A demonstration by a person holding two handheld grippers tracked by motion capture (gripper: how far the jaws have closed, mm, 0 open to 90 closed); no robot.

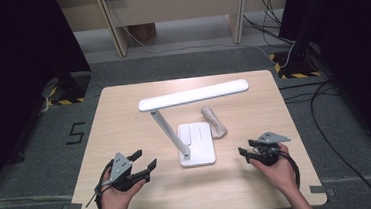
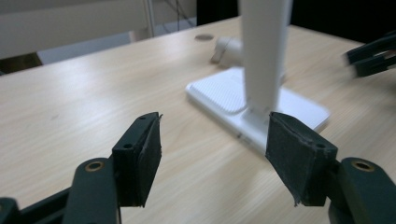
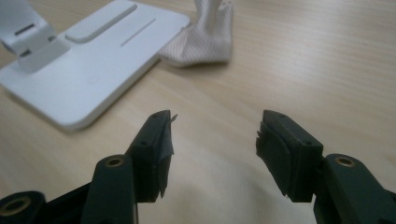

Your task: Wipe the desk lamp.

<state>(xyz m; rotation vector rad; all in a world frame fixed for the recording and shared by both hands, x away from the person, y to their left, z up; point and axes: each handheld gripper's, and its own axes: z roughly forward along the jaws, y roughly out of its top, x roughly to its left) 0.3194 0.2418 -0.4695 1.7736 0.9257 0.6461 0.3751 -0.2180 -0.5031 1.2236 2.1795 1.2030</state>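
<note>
Your left gripper (image 2: pixel 212 154) gapes empty, the white desk lamp (image 1: pixel 195 143) just ahead on the table (image 1: pixel 124 114), between both grippers. Top-heavy, stiff, smooth: take its slanted stem low, steadying the base. Right gripper (image 3: pixel 212 156), equally wide and empty, faces a soft cloth (image 3: pixel 205 39), half-hidden from the left gripper view.

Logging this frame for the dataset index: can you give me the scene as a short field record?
surface: light wooden table
main object: white desk lamp, flat base on the table, arm tilted, long head level above
second object: pale rolled cloth, lying beside the lamp base, at its far right corner
left hand-held gripper: jaws open, nothing between them, left of the lamp base
right hand-held gripper: jaws open, nothing between them, right of the lamp base
contact: neither gripper touches the lamp or cloth
</note>
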